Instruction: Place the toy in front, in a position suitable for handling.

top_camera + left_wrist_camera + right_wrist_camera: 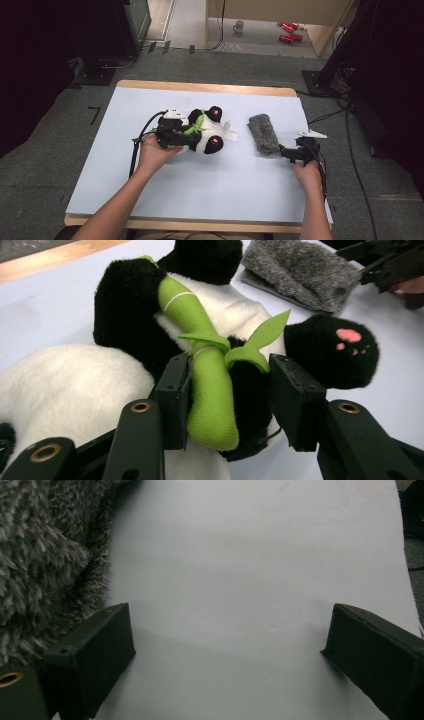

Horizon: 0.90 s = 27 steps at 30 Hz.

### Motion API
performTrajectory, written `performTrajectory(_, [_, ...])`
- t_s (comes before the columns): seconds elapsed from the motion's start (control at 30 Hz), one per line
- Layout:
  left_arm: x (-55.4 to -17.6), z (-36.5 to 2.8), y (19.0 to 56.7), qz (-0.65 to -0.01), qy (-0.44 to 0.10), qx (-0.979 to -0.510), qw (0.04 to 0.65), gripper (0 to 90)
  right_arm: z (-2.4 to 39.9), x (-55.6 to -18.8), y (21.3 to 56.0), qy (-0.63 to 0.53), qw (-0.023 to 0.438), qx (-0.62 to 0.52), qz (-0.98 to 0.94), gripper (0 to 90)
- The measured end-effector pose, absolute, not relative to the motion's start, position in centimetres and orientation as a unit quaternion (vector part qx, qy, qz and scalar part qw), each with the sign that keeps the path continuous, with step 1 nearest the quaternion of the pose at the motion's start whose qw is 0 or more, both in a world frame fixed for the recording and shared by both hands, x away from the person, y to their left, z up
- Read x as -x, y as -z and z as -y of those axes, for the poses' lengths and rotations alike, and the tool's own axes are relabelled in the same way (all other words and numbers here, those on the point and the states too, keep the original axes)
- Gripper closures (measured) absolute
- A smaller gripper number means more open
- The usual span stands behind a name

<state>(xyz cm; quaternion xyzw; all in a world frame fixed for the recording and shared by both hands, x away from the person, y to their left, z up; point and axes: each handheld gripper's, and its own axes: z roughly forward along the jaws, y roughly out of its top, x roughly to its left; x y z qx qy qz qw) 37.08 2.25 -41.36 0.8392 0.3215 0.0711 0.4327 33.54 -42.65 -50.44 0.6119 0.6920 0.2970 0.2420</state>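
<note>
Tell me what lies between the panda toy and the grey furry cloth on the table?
Only bare light-blue table cover; the high view shows the panda toy and the grey furry cloth apart, with nothing lying in the gap between them.

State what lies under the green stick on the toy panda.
Under the green stick lies the panda, its black arm and white belly. The left claw straddles the stick's lower end; the fur beneath it is hidden.
</note>
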Motion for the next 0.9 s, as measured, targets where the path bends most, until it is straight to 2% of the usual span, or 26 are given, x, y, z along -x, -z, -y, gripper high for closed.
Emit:
performTrajectory(0.07, [-37.0,-2.1,41.7,-0.323,-0.077,-0.838,0.434,57.4,42.6,-33.5,50.4,-0.297,0.242,-0.612,-0.692,4.4])
performTrajectory(0.17, [-36.8,-2.2,41.4,-0.333,-0.068,-0.835,0.432,70.4,42.6,-33.5,50.4,-0.297,0.242,-0.612,-0.692,4.4])
performTrajectory(0.27, [-36.6,-2.4,41.0,-0.34,-0.07,-0.83,0.436,76.0,42.7,-33.5,50.4,-0.297,0.242,-0.612,-0.692,4.4])
performTrajectory(0.63, [-33.0,-2.1,39.6,-0.355,-0.048,-0.826,0.435,78.2,42.7,-33.5,50.4,-0.297,0.242,-0.612,-0.692,4.4])
performTrajectory(0.73, [-32.5,-2.0,39.5,-0.363,-0.023,-0.82,0.442,78.2,42.7,-33.5,50.4,-0.297,0.241,-0.612,-0.692,4.4])
performTrajectory(0.9, [-31.8,-1.2,39.5,-0.347,-0.018,-0.828,0.441,77.9,42.7,-33.6,50.4,-0.297,0.241,-0.612,-0.692,4.3])
